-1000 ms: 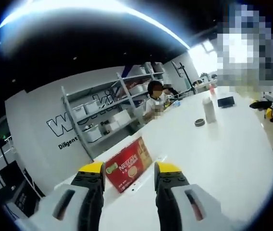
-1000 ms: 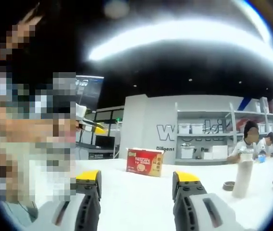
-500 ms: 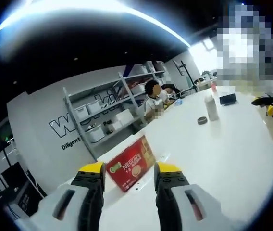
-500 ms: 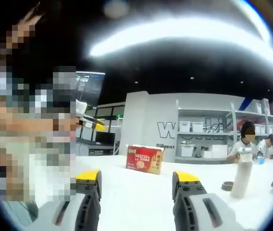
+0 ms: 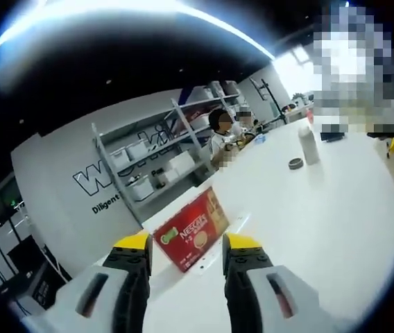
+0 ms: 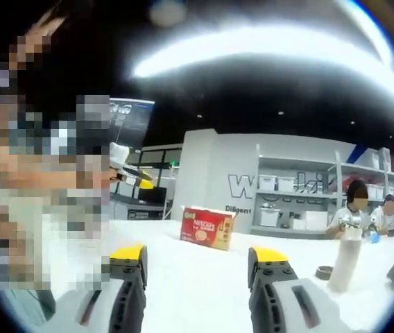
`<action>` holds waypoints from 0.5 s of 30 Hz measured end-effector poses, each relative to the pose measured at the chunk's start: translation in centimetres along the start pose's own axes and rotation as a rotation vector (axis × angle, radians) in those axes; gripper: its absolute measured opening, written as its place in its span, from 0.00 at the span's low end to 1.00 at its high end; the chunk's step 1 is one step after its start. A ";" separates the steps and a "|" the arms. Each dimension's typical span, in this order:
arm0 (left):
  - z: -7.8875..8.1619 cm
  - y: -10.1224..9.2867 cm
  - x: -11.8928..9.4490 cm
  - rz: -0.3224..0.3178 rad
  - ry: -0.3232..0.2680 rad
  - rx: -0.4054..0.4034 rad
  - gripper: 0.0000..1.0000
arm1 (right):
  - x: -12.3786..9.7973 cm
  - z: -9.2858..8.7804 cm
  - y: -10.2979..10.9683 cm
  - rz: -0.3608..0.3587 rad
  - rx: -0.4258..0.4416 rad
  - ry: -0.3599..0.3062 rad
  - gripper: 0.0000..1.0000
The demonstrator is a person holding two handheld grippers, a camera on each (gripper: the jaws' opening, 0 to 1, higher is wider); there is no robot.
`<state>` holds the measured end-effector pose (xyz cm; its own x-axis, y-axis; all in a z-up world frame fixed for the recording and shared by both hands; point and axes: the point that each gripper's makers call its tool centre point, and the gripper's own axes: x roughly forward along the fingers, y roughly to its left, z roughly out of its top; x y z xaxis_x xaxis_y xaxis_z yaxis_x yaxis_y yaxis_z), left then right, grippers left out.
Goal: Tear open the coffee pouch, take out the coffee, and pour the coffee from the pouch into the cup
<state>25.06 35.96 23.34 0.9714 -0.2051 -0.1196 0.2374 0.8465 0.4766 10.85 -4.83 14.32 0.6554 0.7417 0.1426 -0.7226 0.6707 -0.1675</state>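
red coffee box (image 5: 191, 232) sits just beyond the empty, parted left tongs (image 5: 186, 246).

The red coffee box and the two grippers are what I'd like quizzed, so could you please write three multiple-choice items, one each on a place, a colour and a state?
1. Where does the red coffee box stand?
A. on the white table
B. on a shelf
C. on the floor

2. What colour are the tips of the left gripper?
A. green
B. yellow
C. blue

3. How do the jaws of the right gripper stand?
A. shut on the box
B. shut on a cup
C. open, holding nothing

Answers:
1. A, since the box rests on the white table, in front of the shelving.
2. B, as both jaw ends are capped in yellow in the left gripper view.
3. C, because bare table shows in the wide gap between the jaws, with the box far beyond them.
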 end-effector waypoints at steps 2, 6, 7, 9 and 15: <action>-0.2 0.1 0.4 0.000 0.005 0.006 0.43 | 0.0 0.0 0.0 0.004 -0.003 0.004 0.59; -0.1 0.6 1.2 0.004 0.008 0.019 0.43 | 0.0 0.5 0.0 0.007 -0.016 0.007 0.58; 0.0 0.7 1.3 0.003 0.004 0.019 0.43 | 0.0 0.7 0.1 0.008 -0.020 0.008 0.58; 0.4 1.0 1.5 0.004 -0.014 0.007 0.42 | -0.1 1.0 0.2 0.013 -0.025 0.005 0.58; -0.7 1.2 3.5 -0.004 0.002 0.023 0.41 | -0.1 2.3 1.4 0.045 0.005 -0.026 0.58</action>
<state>28.71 36.63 22.86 0.9704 -0.2077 -0.1229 0.2414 0.8342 0.4958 9.22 -3.97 16.31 0.6162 0.7711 0.1606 -0.7524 0.6365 -0.1696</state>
